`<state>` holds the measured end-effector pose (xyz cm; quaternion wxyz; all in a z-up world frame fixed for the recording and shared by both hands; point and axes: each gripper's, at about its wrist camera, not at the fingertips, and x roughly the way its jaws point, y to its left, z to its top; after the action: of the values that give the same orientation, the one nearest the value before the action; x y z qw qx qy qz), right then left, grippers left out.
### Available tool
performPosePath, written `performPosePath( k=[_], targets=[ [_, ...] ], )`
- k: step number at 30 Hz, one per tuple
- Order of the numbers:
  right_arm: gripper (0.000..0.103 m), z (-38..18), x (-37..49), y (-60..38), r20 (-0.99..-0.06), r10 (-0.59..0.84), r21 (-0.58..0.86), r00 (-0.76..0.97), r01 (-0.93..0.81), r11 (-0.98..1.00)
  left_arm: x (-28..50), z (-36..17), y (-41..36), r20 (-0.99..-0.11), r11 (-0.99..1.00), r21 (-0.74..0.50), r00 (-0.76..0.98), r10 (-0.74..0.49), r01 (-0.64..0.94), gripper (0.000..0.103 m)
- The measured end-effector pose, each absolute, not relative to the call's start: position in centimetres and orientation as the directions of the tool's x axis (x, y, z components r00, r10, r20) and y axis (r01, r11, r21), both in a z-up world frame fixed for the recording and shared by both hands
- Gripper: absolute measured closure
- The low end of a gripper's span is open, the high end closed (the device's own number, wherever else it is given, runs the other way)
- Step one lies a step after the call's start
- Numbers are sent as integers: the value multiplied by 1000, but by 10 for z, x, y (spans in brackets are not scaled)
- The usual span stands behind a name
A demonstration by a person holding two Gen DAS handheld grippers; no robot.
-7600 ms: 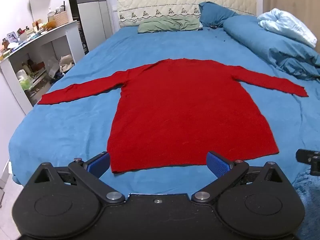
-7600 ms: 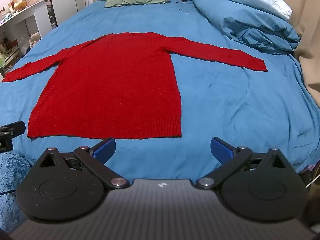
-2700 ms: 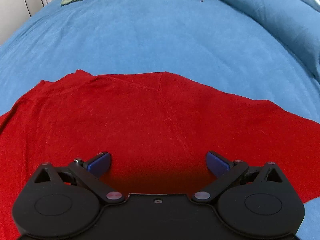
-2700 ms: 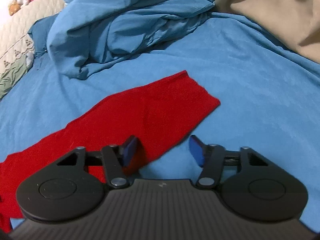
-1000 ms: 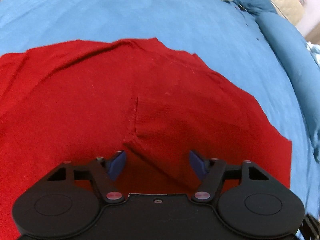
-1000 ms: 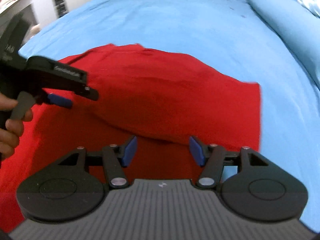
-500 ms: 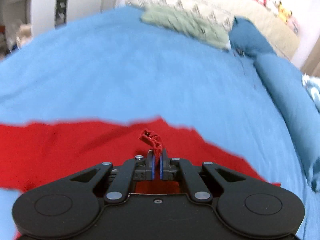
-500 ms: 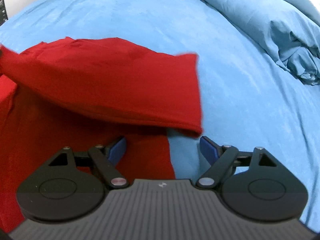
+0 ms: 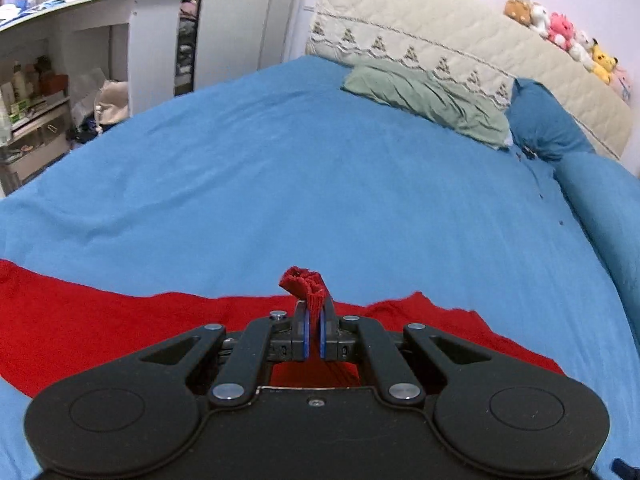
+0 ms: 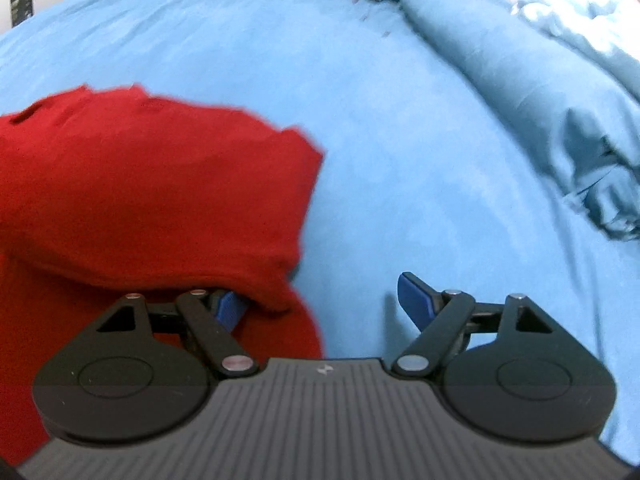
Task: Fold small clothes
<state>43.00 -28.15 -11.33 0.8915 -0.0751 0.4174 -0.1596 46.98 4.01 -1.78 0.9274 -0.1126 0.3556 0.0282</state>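
A red knit sweater (image 9: 100, 320) lies on the blue bed (image 9: 320, 184). My left gripper (image 9: 314, 322) is shut on a bunched tuft of the sweater (image 9: 304, 286), which sticks up between the blue pads. In the right wrist view the sweater (image 10: 152, 192) lies folded over itself at the left, its right edge raised. My right gripper (image 10: 320, 304) is open and empty at that edge, its left pad (image 10: 230, 308) tucked under the fold, its right pad (image 10: 416, 294) over bare sheet.
A green pillow (image 9: 424, 96) and a blue pillow (image 9: 544, 124) lie at the cream headboard (image 9: 460, 56). A rumpled blue duvet (image 10: 560, 120) runs along the right side. A white shelf unit (image 9: 60, 72) stands left of the bed.
My left gripper stays shut on the sweater and has lifted and tilted up. My right gripper has moved closer to the sweater's folded edge, its left pad now under the fold.
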Motion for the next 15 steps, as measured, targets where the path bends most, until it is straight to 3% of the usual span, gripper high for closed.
performPosePath(
  k=[9,13,15],
  targets=[
    [10,-124,416,-292,-763,-366,-303,533,205,931,459,-84,57,-757,987,-77,653,34,-141,98],
    [8,-118,409,-292,-776,-342,-309,530,154,939,441,-96,64,-804,986,-25,590,79,-167,92],
    [8,-111,405,-292,-785,-302,-281,540,124,952,432,-94,67,-821,984,4,561,105,-179,80]
  ],
)
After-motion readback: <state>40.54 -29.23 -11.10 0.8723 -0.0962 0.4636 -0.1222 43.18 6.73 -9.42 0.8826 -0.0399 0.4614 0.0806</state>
